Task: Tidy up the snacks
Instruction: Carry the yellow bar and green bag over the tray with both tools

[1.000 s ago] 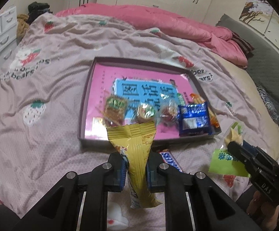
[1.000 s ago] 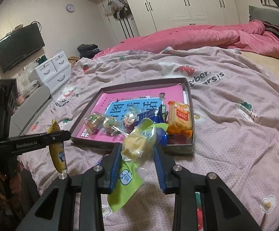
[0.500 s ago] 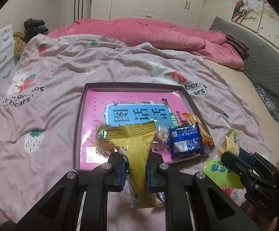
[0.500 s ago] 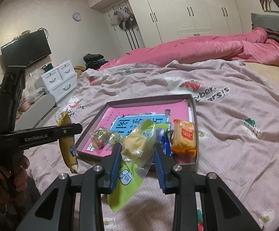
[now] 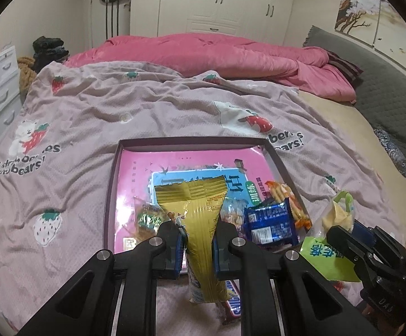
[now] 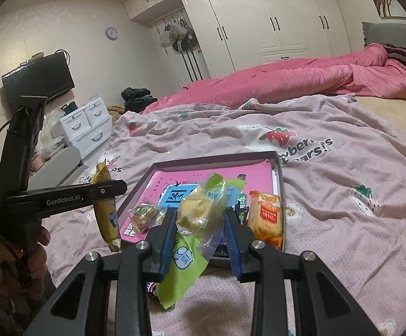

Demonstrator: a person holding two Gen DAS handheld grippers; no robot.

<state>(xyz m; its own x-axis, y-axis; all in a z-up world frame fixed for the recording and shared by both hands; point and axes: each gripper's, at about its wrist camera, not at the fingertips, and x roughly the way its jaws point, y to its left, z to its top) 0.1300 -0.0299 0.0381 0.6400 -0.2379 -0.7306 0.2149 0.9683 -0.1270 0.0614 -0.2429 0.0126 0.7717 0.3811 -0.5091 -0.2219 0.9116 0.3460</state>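
Chocolate bar (image 5: 232,302) (half hidden) beneath yellow packet (image 5: 203,224)

Right gripper (image 6: 198,233) clamped on a green-and-clear snack bag (image 6: 197,218), held above the near edge of the tray (image 6: 278,173). Tray holds an orange cracker pack (image 6: 266,218) and small wrapped sweets (image 6: 144,214). At left, left gripper (image 6: 106,193) pinches a yellow packet (image 6: 106,221) above the bedspread (image 6: 343,184).

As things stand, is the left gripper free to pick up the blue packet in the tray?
Probably not yet. The left gripper is shut on a yellow snack packet, so its jaws are occupied. The blue packet itself lies uncovered in the tray, close by.
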